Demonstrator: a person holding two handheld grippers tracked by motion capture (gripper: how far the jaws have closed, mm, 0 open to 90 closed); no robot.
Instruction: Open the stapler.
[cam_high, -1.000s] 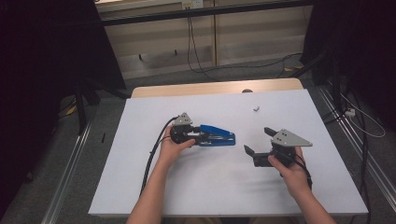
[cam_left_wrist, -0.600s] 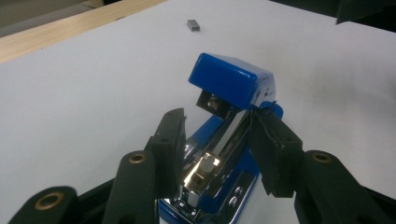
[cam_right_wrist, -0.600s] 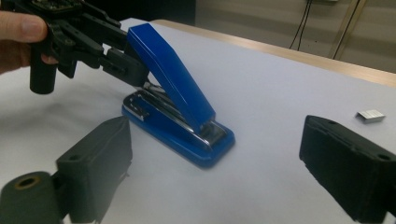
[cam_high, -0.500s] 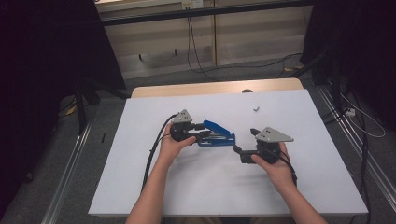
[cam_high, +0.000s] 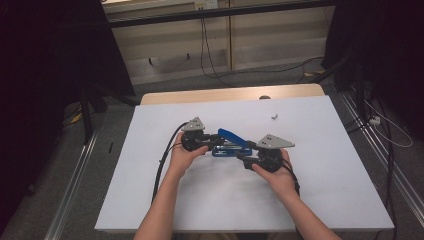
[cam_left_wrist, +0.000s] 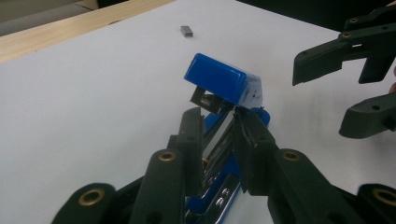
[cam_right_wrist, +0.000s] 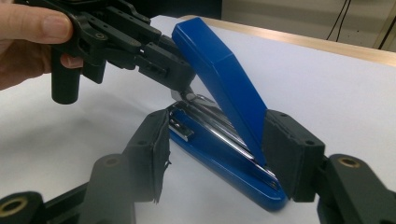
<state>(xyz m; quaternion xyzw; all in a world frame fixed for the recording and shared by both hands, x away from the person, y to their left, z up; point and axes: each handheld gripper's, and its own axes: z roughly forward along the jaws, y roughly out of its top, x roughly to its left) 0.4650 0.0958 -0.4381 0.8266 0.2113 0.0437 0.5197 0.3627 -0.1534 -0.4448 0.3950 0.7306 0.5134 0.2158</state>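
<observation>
Left gripper (cam_high: 210, 141), seen from above, sits left of centre on the white surface (cam_high: 325, 200); its fingers (cam_left_wrist: 189, 140) are clamped on the metal magazine rail at one end of the blue stapler (cam_high: 227, 146) and have just been closing further. The stapler lies mid-surface between the two grippers, base flat, with the blue top cover (cam_right_wrist: 219, 79) hinged up at a steep tilt. Right gripper (cam_high: 245, 156) comes in from the right; its fingers (cam_right_wrist: 154, 144) stand on either side of the stapler's other end, just closing in, the right pad at the body, the left one with a gap to it. A small strip of staples (cam_high: 274, 116) lies apart, farther back to the right.
</observation>
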